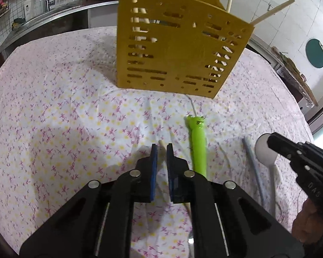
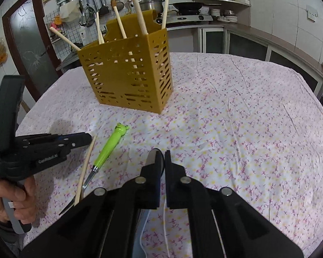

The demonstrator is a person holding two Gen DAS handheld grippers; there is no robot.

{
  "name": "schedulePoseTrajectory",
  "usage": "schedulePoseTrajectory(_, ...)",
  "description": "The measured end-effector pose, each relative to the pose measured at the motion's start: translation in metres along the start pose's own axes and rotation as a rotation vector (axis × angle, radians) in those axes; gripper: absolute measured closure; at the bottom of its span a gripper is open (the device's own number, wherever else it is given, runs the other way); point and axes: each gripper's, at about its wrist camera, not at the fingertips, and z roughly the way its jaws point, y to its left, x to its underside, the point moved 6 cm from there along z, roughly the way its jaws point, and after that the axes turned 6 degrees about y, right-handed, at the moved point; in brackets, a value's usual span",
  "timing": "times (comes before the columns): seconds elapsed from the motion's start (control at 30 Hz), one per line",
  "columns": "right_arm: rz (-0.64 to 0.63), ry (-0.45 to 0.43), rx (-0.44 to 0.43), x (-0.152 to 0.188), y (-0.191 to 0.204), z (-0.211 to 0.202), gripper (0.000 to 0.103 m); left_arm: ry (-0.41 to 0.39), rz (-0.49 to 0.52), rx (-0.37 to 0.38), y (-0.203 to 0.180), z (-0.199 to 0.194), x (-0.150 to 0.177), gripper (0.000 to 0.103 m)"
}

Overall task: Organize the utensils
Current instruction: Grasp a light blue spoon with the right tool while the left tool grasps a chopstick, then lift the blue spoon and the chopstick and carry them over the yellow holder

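Observation:
A yellow slotted utensil holder (image 1: 178, 43) stands on the floral tablecloth (image 1: 64, 111) with several wooden sticks in it; it also shows in the right wrist view (image 2: 129, 79). My left gripper (image 1: 162, 150) is shut on a wooden chopstick (image 1: 161, 144), which lies low over the cloth (image 2: 87, 161). A green frog-handled utensil (image 1: 197, 144) lies just right of it (image 2: 109, 148). My right gripper (image 2: 161, 157) is shut on a white spoon (image 1: 263, 150), held near the cloth. A pale blue stick (image 1: 253, 165) lies beside the spoon.
A kitchen counter with a sink (image 1: 43, 15) runs behind the table. A stove with pots (image 2: 183, 13) and shelves are at the back. A door (image 2: 30, 49) is at the far left. A white cord (image 1: 191, 105) runs toward the holder.

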Motion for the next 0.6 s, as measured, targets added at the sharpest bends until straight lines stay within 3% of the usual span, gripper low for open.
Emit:
schedulePoseTrajectory(0.07, 0.003, 0.001, -0.009, 0.001, -0.002, 0.001, 0.099, -0.008, 0.000, -0.034, 0.001, -0.001, -0.003, 0.092)
schedulePoseTrajectory(0.17, 0.003, 0.006, -0.014, 0.001, -0.002, 0.005, 0.099, 0.058, 0.011, -0.070, -0.004, 0.016, 0.000, 0.088)
schedulePoseTrajectory(0.3, 0.009, 0.007, -0.013, 0.001, -0.005, 0.007, 0.100, 0.056, 0.077, -0.178, -0.022, 0.020, 0.002, 0.085)
schedulePoseTrajectory(0.5, 0.015, -0.010, -0.012, -0.001, -0.005, -0.003, 0.099, 0.047, 0.061, -0.162, -0.021, 0.017, -0.004, 0.098)
schedulePoseTrajectory(0.6, 0.016, -0.026, -0.003, -0.004, -0.007, -0.012, 0.099, 0.013, 0.058, -0.118, -0.019, 0.000, -0.004, 0.100)
